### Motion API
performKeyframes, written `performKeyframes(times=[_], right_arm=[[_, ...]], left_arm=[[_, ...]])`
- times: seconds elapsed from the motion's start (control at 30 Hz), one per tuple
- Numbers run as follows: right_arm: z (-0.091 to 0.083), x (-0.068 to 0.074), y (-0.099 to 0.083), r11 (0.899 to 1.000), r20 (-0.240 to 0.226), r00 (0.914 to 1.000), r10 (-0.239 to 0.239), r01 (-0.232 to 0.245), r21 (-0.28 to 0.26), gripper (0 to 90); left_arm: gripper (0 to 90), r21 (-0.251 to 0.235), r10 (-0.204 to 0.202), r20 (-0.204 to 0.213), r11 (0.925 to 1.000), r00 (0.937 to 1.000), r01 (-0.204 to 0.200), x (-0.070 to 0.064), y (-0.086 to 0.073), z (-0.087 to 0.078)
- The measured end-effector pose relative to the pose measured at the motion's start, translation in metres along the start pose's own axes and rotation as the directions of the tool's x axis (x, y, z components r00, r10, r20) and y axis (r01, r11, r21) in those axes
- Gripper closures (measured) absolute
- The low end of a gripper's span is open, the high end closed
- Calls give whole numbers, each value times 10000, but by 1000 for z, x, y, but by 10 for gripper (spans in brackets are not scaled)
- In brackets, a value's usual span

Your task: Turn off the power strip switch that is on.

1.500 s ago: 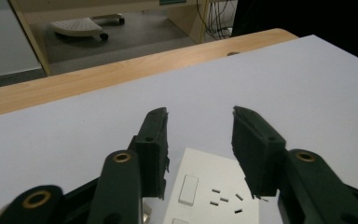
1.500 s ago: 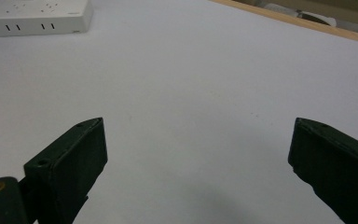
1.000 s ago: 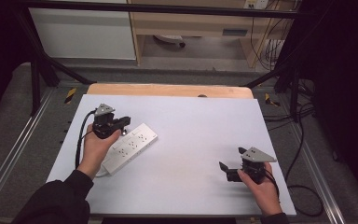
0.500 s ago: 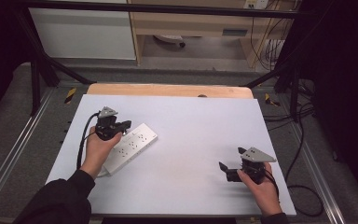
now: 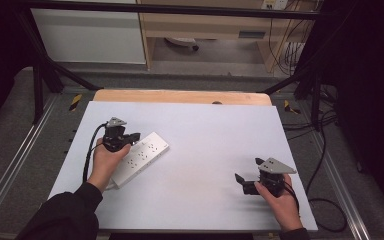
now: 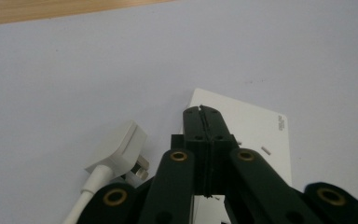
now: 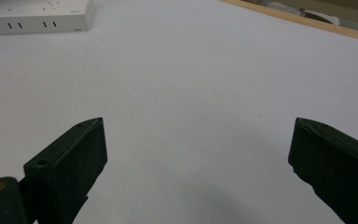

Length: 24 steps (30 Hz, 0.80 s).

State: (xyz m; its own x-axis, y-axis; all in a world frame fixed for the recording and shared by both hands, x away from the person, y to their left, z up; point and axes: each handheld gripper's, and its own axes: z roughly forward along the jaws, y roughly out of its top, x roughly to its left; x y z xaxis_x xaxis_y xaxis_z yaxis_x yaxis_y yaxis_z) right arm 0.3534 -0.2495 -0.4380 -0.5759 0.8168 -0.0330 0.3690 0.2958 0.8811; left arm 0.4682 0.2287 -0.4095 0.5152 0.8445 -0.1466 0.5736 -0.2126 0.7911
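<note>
The left gripper (image 6: 204,112), jaws together, sits over the power strip (image 6: 256,135), whose long axis runs ahead of them, its plug (image 6: 121,149) just left; the right gripper (image 7: 196,163), jaws wide apart, is well away.

White power strip (image 6: 242,133): in the left gripper view we find its near part hidden behind the left hand-held gripper (image 6: 204,112), whose jaws lie pressed together; whether they pinch anything we cannot tell. White plug (image 6: 121,149): its cable runs off the bottom edge, its pins half covered. In the right gripper view we see the strip cut by the top-left edge.
</note>
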Motion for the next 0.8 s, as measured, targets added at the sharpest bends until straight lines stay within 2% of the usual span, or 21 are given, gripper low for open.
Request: performKeyframes(times=[0.4, 0.8], right_arm=[[0, 0, 0, 10000, -10, 10000, 0, 0, -1, 48], [0, 0, 0, 10000, -24, 10000, -8, 8, -33, 48]], left_arm=[[899, 201, -237, -10, 9995, 9997, 238, 3, -8, 5], [899, 353, -263, -28, 9990, 9997, 264, 5, -14, 7]])
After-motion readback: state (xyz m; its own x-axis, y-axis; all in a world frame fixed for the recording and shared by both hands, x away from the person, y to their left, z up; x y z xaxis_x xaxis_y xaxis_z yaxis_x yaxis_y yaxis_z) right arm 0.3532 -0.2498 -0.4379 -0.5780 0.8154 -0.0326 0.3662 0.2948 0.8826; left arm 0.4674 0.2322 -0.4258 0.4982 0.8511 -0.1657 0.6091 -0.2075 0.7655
